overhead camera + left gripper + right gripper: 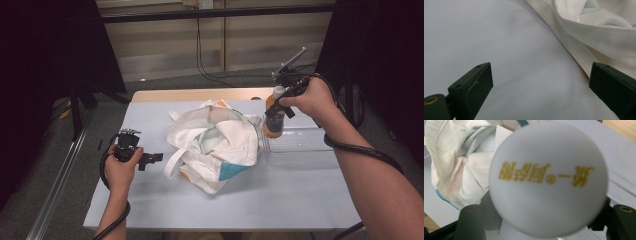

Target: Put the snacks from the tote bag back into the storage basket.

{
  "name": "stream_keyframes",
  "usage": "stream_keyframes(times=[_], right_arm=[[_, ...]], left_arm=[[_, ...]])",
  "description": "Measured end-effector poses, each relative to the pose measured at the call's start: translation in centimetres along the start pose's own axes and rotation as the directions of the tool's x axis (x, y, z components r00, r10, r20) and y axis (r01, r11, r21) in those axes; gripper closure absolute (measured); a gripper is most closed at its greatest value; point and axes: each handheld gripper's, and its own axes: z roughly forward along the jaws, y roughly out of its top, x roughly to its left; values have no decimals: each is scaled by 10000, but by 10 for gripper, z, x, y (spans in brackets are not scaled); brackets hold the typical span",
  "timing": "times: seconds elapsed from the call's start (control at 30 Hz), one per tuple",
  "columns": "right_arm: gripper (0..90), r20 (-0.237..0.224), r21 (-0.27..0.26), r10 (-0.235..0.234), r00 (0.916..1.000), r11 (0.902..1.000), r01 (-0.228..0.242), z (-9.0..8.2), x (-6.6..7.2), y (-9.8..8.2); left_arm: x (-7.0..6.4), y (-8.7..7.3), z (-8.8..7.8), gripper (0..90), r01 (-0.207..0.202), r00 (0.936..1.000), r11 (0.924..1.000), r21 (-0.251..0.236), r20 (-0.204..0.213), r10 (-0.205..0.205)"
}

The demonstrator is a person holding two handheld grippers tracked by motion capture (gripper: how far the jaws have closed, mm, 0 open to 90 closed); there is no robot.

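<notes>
Your left gripper (pixel 150 159) sits low at the left of the table (pixel 280 200), jaws spread wide with nothing between them, bare table surface under it and the bag's strap just off one jaw. Mid-table: crumpled white cloth bag (pixel 215 145) with a teal patch, mouth gaping up; I can't tell what's inside past folded fabric. Just right of the bag, your right gripper (pixel 276 111) holds an orange bottle (pixel 273 125) with a white cap (pixel 547 180), jaws clamped on its neck, bottle upright over the near-left corner of a clear plastic tray (pixel 305 145); whether it touches the tray is unclear. Yellow print on the cap top, blurred.
</notes>
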Motion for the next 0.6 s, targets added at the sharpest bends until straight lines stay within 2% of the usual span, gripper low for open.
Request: stream_keyframes(times=[0.1,0.13,0.6], right_arm=[[305,57,-14,-80,10000,10000,80,0,-3,-3],[305,53,15,-11,10000,10000,11,0,-3,-4],[305,141,50,145,9998,9999,-146,3,-11,-14]], left_arm=[[-1,0,0,51,-15,10000,10000,-26,-32,15],[-2,0,1,51,99,9999,9999,-108,-40,-99],[-1,-1,2,51,120,9999,9999,-68,-44,-120]])
